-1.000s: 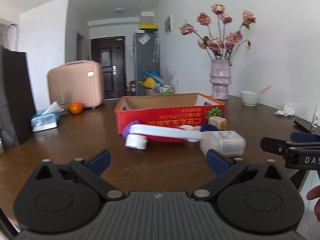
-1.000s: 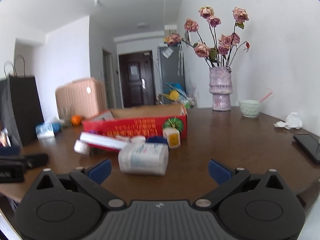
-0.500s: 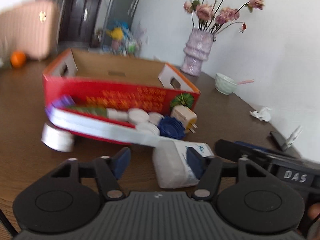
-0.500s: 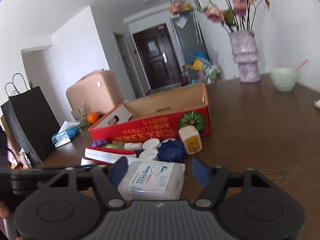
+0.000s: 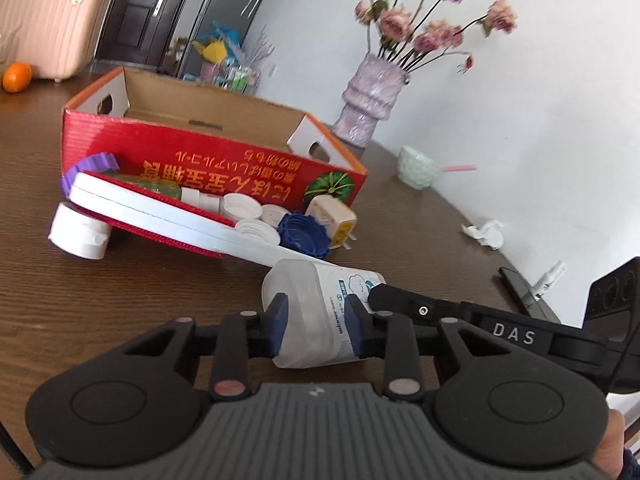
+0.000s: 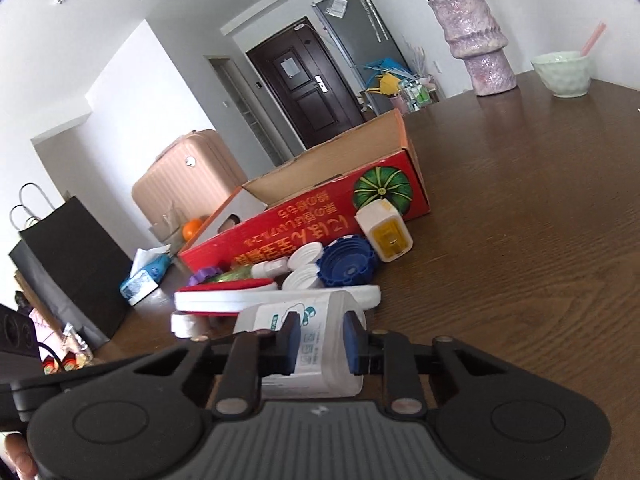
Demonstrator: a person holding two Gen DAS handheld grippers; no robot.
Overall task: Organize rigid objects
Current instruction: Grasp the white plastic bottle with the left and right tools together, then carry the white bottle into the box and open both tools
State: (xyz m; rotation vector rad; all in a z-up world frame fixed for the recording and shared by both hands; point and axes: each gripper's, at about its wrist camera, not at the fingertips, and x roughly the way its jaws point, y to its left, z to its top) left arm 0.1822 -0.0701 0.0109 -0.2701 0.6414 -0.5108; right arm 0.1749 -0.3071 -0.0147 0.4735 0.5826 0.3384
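i clamp white bottle [image 5: 320, 312] with left gripper [image 5: 316, 326] and right gripper [image 6: 320, 340] | jaws just closing | light, smooth, hold mid-body

Left gripper [image 5: 316, 328] tilted downward, jaws just been closing — blue pads [image 5: 279, 322] now pressed on both sides of white plastic bottle [image 5: 320, 300]. Right gripper [image 6: 320, 338] tilted downward too, jaws just been closing, pads [image 6: 294, 340] clamping same bottle from its other end. Grippers meet at angle — right one's black finger visible in left view. Bits of hands at lower frame edges.
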